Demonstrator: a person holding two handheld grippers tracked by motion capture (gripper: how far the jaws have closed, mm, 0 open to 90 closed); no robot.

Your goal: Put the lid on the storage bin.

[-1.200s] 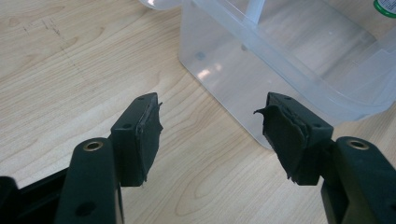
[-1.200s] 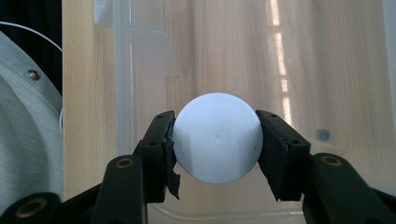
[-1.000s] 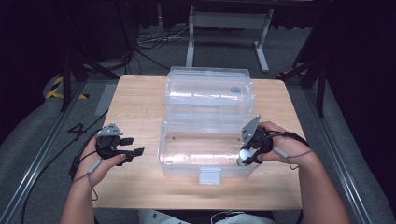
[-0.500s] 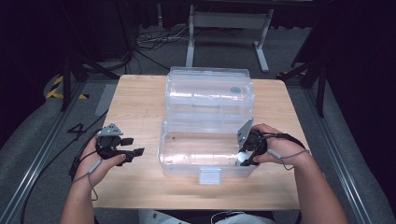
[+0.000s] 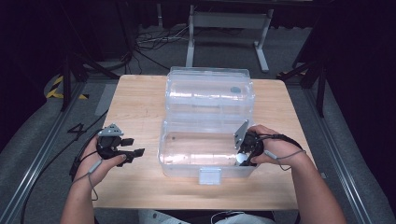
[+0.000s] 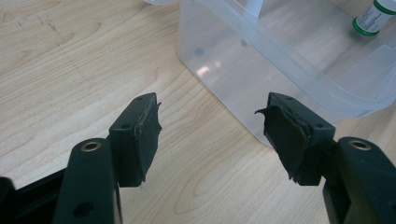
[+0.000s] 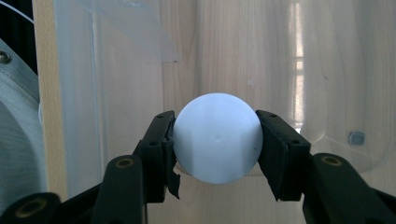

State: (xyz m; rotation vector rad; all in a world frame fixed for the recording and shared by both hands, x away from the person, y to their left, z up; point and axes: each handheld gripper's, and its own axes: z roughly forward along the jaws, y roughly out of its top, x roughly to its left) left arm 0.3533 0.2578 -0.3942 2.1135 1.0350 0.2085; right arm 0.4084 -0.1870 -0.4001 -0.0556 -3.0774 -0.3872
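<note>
A clear plastic box [image 5: 187, 163] stands open in the middle of the wooden table, its lid [image 5: 210, 91] folded back. At the box's front right corner my right gripper [image 5: 243, 156] points down into it, shut on a white ball [image 5: 240, 158]. In the right gripper view both pads press the sides of the ball [image 7: 215, 140] in my right gripper [image 7: 215, 135], above the box's clear floor. My left gripper [image 5: 133, 147] rests on the table left of the box. Its jaws [image 6: 210, 109] stand open and empty, facing the box's wall [image 6: 233, 70].
A small white vial [image 6: 371, 18] with a green label lies inside the box. The box has a latch tab [image 5: 210, 176] at its front. Bare wood [image 5: 135, 102] lies left of the box. Beyond the table is dark floor with cables and a metal stand [image 5: 229, 21].
My right gripper has shifted slightly down and toward the box's front corner, with the ball still in it. The left gripper has stayed where it was.
</note>
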